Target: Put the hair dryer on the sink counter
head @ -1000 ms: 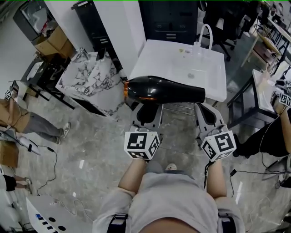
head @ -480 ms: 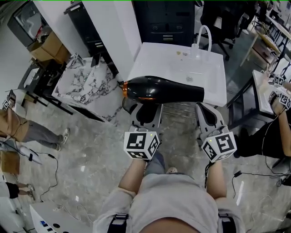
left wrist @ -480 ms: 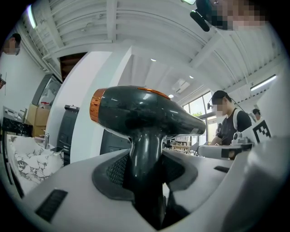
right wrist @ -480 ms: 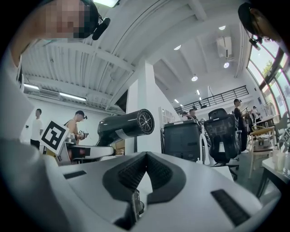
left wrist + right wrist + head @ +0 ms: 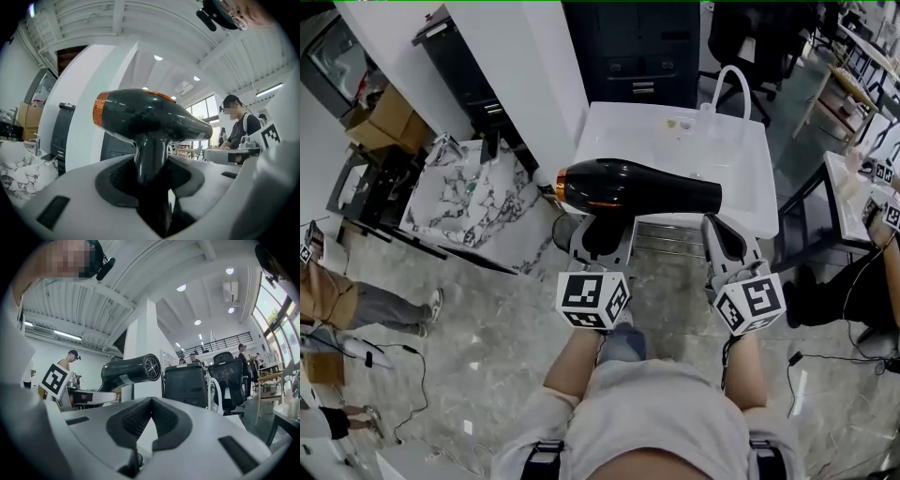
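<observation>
The white sink bench fills the middle of the head view, a curved tap at its far side and bare surface along the near side. The hair dryer is up in the air at that near edge, resting on nothing, with its barrel level and crosswise to the person. The orange-ringed end points toward the left and the grilled end toward the right. It looks like a rigid shell of glossy black plastic, so it will probably be hard and slick rather than yielding. It is likely top-heavy too, with most of the weight in the long barrel above a slim handle. The handle is the sensible place to hold it, high up just under the barrel, where the load has least leverage to swivel. The left tongs are clamped there, pads on either side of the handle. The right tongs sit just beside the grilled end, jaws together with nothing between them. A smooth barrel may roll once set down on its side — it wants a flat stretch of bench, away from the edge.
</observation>
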`<state>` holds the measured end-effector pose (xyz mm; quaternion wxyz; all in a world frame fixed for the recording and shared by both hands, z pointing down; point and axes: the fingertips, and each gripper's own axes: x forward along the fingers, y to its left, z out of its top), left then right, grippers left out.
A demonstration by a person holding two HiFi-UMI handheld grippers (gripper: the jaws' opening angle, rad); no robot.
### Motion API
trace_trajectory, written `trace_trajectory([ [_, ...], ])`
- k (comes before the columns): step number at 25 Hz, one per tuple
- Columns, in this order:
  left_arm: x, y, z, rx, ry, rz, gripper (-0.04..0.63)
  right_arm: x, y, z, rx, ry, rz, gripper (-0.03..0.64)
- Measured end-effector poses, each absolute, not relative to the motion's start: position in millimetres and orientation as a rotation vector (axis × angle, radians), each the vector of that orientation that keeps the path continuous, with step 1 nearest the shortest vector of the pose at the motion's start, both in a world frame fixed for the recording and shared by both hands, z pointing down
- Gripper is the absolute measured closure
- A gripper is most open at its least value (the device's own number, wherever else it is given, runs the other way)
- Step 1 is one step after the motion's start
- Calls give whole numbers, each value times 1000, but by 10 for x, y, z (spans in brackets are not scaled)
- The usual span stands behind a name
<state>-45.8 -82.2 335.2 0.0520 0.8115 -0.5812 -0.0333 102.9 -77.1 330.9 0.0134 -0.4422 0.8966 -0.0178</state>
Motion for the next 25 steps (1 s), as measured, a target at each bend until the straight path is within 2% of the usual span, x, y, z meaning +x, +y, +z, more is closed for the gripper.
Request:
trace_trajectory([
  [11,-881,-1619,3364,2558,-1645,-79,422,528,-1452,3328,-1474,2741,-38,607],
  [25,-1024,-2249,3456,2594,-1513,-59,422,343,-1931,3355,-1575,2684,-39,607],
])
